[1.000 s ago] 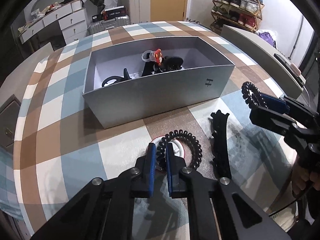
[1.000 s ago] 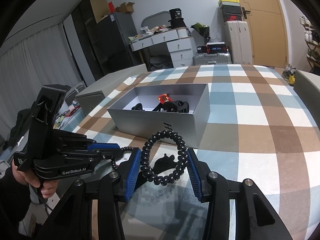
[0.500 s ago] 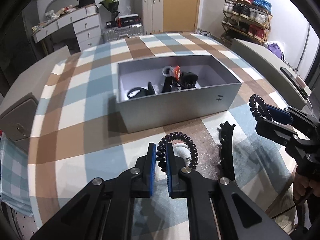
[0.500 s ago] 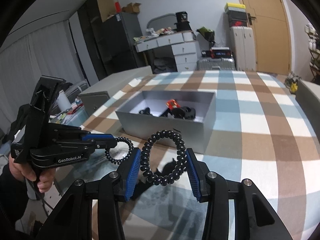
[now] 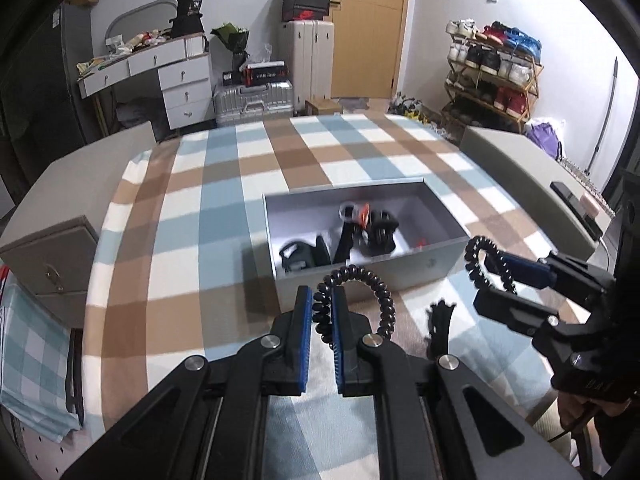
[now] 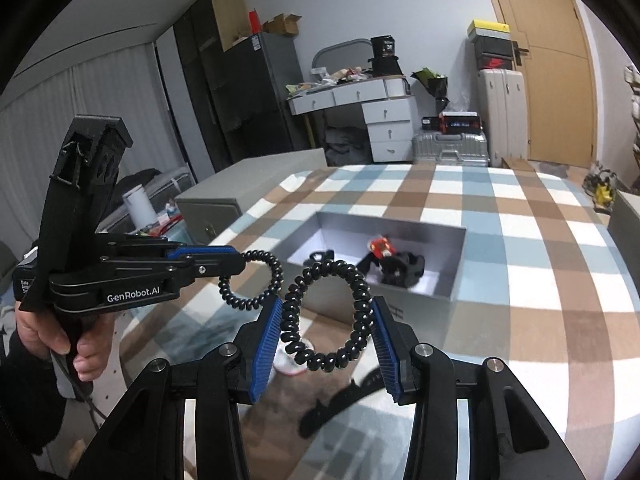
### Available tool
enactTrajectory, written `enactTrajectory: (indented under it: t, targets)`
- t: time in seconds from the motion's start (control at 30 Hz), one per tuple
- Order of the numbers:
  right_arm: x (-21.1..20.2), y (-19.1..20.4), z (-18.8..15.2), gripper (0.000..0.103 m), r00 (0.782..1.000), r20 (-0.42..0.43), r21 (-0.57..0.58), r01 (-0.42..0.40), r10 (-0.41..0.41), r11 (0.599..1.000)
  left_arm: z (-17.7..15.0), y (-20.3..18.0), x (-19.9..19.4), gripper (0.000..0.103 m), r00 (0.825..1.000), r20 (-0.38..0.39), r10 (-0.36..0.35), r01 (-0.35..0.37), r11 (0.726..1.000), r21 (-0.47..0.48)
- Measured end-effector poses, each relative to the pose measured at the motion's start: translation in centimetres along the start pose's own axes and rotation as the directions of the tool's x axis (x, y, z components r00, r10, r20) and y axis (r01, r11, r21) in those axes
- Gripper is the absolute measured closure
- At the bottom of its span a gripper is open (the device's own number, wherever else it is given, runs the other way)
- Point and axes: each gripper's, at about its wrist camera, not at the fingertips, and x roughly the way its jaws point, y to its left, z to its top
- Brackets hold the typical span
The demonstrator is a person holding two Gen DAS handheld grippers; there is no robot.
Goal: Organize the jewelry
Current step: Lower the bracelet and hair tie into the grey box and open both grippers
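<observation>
1. Clamped between the blue pads of the left hand-held gripper (image 5: 320, 312) is one side of a black spiral hair tie (image 5: 356, 300), so that the rest of its loop stands free to the right of the jaws and clear of the cloth below.
2. A second black spiral hair tie (image 6: 326, 316) is spanned by the right hand-held gripper (image 6: 326, 334), whose jaws stand part-way apart and press on the loop's two opposite sides; held across its width in this way, the ring is kept upright and open.
3. Both ties are held above the plaid cloth (image 5: 224, 216), near the front wall of the grey open box (image 5: 420, 268); this placing is judged to suit a drop into the box.
4. Black accessories and a red-and-white piece (image 5: 362, 216) are already gathered inside the box, which suggests that it serves as the collecting place.
5. A black toothed hair clip (image 5: 438, 324) is left lying on the cloth just in front of the box, between the two tools, and is judged to be sorted later.
6. The left tool's handle is seen gripped by a person's hand (image 6: 60, 336) in the right wrist view.
7. The two loops hang close together without touching, so care is called for that the coils do not catch on each other when released.
</observation>
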Motion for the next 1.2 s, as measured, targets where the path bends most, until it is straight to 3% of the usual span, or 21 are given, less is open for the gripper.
enactTrajectory:
  t: [0.47,1.2]
  targets:
    - [1.8,-1.3,4.3,0.060,0.999,0.045,-0.035,0.019,-0.017,0.999,4.2,0.5,1.4,0.098,0.997,0.062,-0.047,0.050,0.998,-0.047]
    - [7.1,-5.7,4.8,0.058,0.994,-0.069,0.021,0.081,-0.079,0.997,5.6,-0.3,6.0,0.098,0.990,-0.022,-0.142,0.139,0.986,-0.091]
